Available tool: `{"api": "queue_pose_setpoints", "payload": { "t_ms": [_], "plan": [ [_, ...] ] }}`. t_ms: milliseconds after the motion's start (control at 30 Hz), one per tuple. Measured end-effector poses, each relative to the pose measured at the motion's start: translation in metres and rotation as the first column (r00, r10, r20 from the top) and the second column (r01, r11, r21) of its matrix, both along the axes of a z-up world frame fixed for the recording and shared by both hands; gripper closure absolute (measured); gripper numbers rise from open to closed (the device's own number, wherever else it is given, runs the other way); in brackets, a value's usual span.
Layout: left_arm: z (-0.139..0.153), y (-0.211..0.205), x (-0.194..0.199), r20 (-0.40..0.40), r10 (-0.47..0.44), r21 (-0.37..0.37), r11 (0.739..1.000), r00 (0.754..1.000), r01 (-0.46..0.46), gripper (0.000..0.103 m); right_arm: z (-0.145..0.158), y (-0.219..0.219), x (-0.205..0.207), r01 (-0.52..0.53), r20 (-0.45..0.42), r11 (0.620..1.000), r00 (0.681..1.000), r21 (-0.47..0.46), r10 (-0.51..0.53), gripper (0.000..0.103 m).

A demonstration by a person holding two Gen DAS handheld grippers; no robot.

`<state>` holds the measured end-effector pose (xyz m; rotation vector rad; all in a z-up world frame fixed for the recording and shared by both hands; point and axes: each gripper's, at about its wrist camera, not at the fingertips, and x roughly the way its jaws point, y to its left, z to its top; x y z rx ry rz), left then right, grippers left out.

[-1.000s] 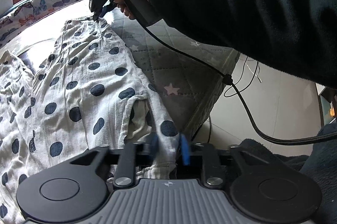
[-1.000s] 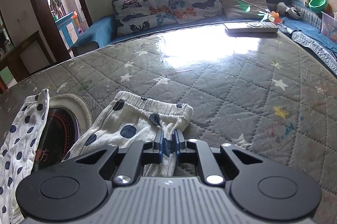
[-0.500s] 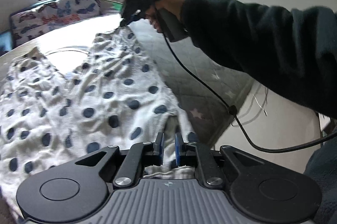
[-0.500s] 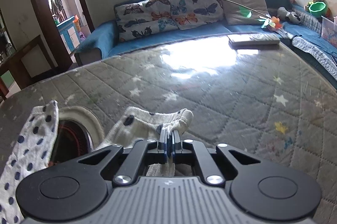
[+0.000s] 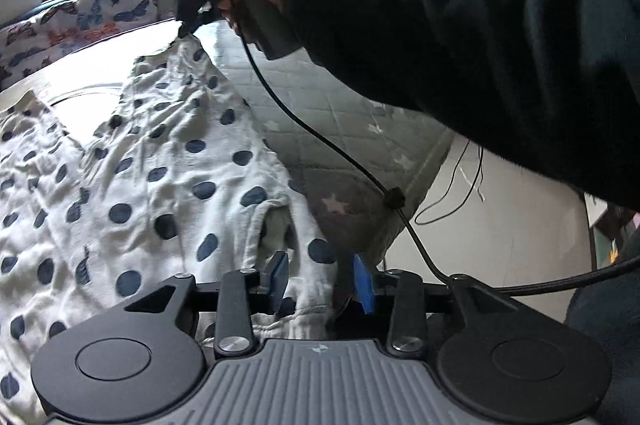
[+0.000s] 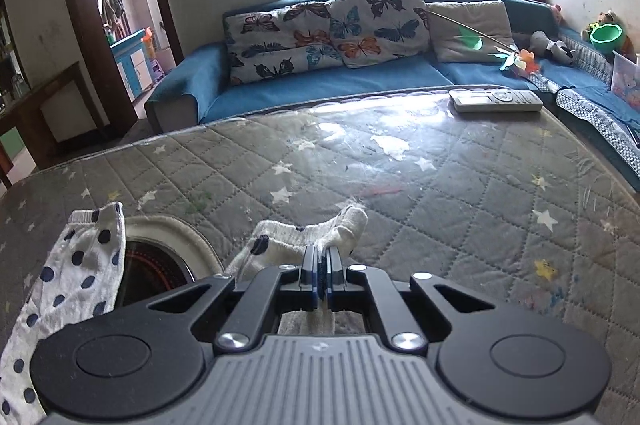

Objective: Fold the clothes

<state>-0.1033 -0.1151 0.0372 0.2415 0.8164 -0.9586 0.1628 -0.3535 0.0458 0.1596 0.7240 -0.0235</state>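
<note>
The polka-dot garment (image 5: pixel 160 165) lies spread on the quilted mattress (image 6: pixel 440 193); the right hand-held gripper (image 6: pixel 320 265) clenches its cuff at twelve o'clock — the left hand-held gripper (image 5: pixel 320 277) has just been opening, hem loose between its jaws; lifting now risks a lopsided, dragging fold.

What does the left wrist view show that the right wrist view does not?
Only the left wrist view shows the dark sleeve, the cable and the left gripper, its jaws just opened around the garment's near edge. Only the right wrist view shows the remote, the blue sofa and the doorway. Both show the polka-dot garment, the quilted mat, the butterfly pillows and the right gripper, shut on the garment.
</note>
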Motion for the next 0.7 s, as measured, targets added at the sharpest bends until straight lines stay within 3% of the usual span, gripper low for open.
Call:
{"api": "queue_pose_setpoints", "payload": {
  "t_ms": [233, 333, 367, 467, 700],
  "plan": [
    [-0.017, -0.016, 0.005, -0.009, 0.011, 0.079, 0.997, 1.000, -0.010, 0.065, -0.004, -0.007, -0.001, 0.001, -0.002, 1.000, 1.000, 0.015, -0.001, 0.100],
    [-0.020, -0.018, 0.002, 0.018, 0.005, 0.091, 0.996, 1.000, -0.006, 0.081, -0.006, -0.009, -0.001, -0.001, -0.006, 1.000, 1.000, 0.018, 0.001, 0.100],
    [-0.020, -0.015, 0.003, 0.014, 0.010, 0.079, 0.997, 1.000, -0.011, 0.087, -0.007, -0.009, -0.001, -0.001, -0.007, 1.000, 1.000, 0.020, 0.001, 0.100],
    [-0.015, -0.007, 0.006, 0.015, 0.033, 0.040, 0.999, 0.999, -0.034, 0.091, -0.008, -0.010, -0.001, 0.002, -0.011, 1.000, 1.000, 0.023, -0.001, 0.100],
    [0.007, 0.033, 0.006, 0.033, 0.148, -0.064, 0.987, 0.988, -0.146, 0.093, 0.004, -0.003, 0.001, -0.004, -0.008, 1.000, 1.000, 0.017, 0.005, 0.100]
  ]
}}
